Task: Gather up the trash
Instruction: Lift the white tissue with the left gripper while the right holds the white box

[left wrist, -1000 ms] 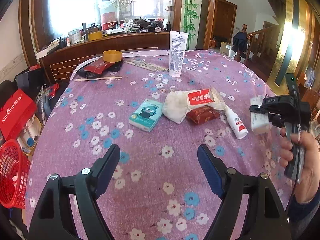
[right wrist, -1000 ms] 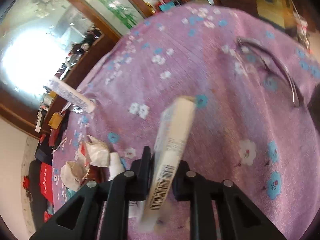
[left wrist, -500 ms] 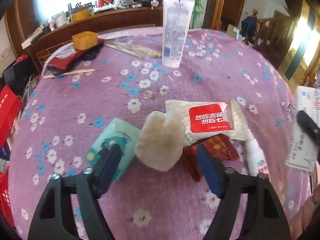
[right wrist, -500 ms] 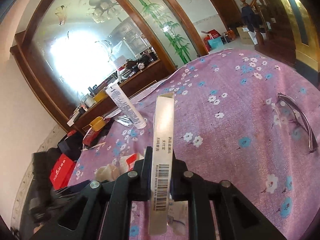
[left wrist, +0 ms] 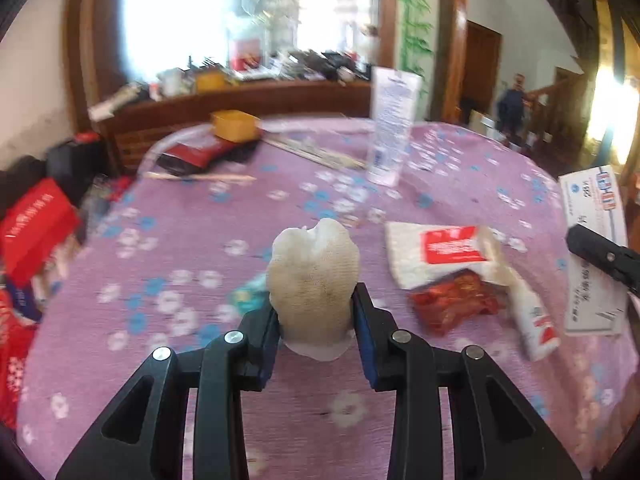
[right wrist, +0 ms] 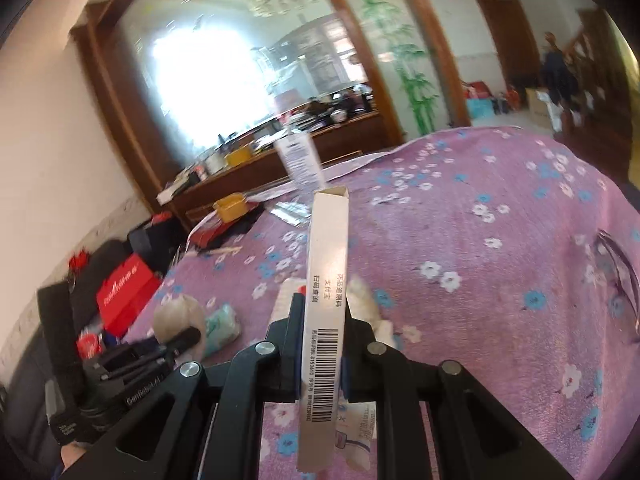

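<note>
Left gripper [left wrist: 316, 316] now clamped on the crumpled tissue wad [left wrist: 314, 280]; half a second ago spread wide around it, tissue lying on the table. Wad now sticking up between the blue pads [left wrist: 364, 332], apparently lifted off the purple flowered tablecloth [left wrist: 192, 232], though contact underneath hard to confirm. Frame blurred, so probably mid-lift.

Right gripper [right wrist: 322, 320] pinching a slim cardboard box [right wrist: 326, 280] edge-on, barcode facing camera, same hold as in both earlier frames. Box held above the table, also visible at the right edge of the left view [left wrist: 596, 248].

Meaning for task: two trash pieces in hand, one per gripper. Next likely a carry to a bin; none seen in these frames.

Left on the table:
- white wipes pack with red label [left wrist: 444, 248]
- red wrapper [left wrist: 456, 300], touching the pack
- small white bottle [left wrist: 534, 320] just beside the wrapper
- teal packet [left wrist: 250, 294], mostly hidden behind the left gripper and tissue

Farther back: upright white tube [left wrist: 392, 128], yellow box [left wrist: 234, 125], chopsticks [left wrist: 200, 177]. Glasses [right wrist: 616, 276] at far right of right view. Unclear which of these count as trash.
</note>
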The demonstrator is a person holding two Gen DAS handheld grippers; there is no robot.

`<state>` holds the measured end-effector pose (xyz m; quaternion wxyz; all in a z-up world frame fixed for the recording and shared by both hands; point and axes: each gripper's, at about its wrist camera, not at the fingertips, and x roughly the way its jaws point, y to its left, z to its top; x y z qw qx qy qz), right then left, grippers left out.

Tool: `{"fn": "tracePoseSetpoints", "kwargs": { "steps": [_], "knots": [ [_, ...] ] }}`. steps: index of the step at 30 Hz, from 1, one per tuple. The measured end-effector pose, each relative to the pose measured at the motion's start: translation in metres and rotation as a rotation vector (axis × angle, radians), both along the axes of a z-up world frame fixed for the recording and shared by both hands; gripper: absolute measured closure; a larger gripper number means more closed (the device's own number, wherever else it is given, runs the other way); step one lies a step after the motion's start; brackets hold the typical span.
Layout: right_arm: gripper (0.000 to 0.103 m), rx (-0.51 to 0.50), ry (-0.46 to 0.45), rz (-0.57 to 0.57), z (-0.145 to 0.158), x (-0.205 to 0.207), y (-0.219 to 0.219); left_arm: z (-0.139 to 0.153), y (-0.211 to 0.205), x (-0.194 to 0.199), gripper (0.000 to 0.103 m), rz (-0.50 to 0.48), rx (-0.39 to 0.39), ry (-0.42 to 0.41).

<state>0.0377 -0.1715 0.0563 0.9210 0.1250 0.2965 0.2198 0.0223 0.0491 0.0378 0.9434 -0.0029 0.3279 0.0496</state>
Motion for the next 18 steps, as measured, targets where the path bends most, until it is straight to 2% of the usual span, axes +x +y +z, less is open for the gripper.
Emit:
{"fn": "tracePoseSetpoints", "kwargs": {
  "steps": [2,5,8,12,18],
  "knots": [
    [0.089,-0.04,-0.007,0.049,-0.002,-0.005,0.016,-0.003,0.008,-0.006,0.07,0.057,0.032,-0.02],
    [0.089,-0.093,-0.021,0.092,-0.006,-0.01,0.032,-0.003,0.018,-0.004,0.07,0.072,0.012,-0.011],
    [0.089,-0.123,-0.028,0.092,-0.01,-0.011,0.035,-0.003,0.022,-0.004,0.07,0.095,0.032,-0.009],
    [0.089,-0.123,-0.029,0.065,-0.009,-0.009,0.03,-0.003,0.023,-0.002,0.07,0.124,0.068,-0.028],
    [0.089,-0.111,-0.031,0.054,-0.007,-0.008,0.024,-0.002,0.028,-0.004,0.07,0.151,0.07,-0.042]
  ]
}}
